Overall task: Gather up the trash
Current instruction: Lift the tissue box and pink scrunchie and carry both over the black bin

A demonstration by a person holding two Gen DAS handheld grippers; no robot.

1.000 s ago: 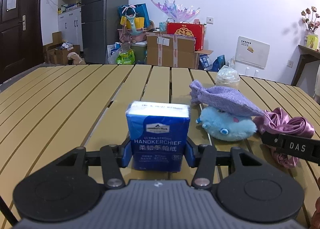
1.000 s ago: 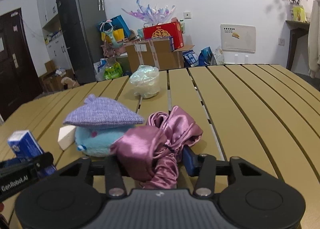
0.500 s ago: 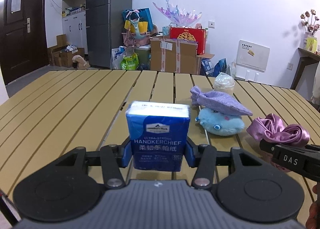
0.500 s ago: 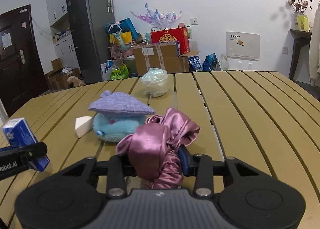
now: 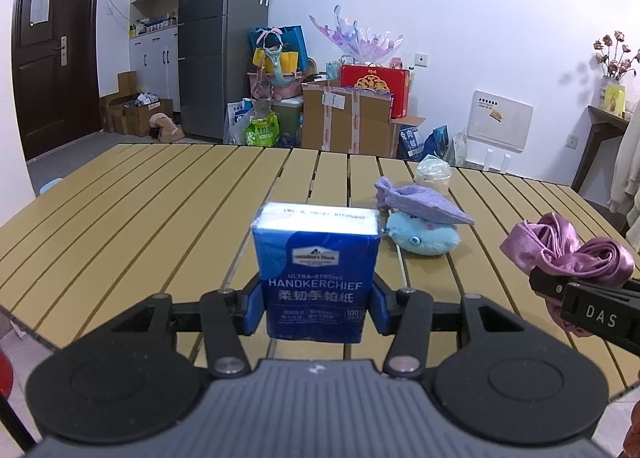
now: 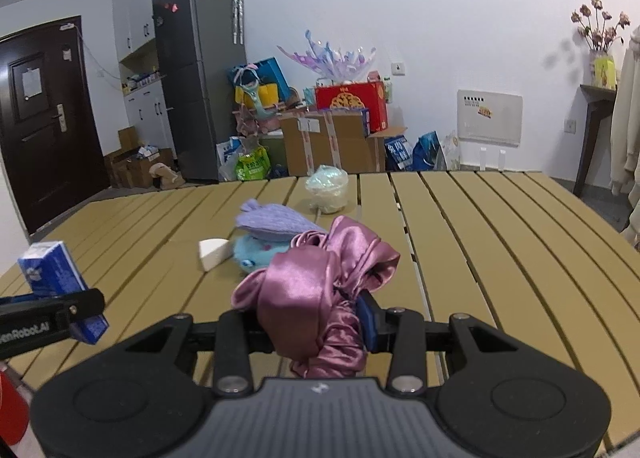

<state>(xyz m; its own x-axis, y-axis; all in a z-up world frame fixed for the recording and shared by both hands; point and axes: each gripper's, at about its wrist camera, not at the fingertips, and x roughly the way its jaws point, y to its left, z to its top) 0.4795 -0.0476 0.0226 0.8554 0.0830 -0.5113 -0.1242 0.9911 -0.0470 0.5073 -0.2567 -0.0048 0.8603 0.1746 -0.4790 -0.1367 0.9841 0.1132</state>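
Handkerchief pack [image 5: 316,278] sits upright between your left gripper [image 5: 316,308] pads, pinched on both sides and lifted clear of the slatted table [image 5: 140,210]. Further right — a white wedge [image 6: 214,253], hard to identify, then a blue plush toy [image 5: 420,236] under a purple knitted cap [image 5: 420,204], and a clear lidded cup [image 6: 326,188] behind. Your right gripper [image 6: 320,322] squeezes a bunched pink satin cloth [image 6: 316,290] — its left pad is hidden under the folds.
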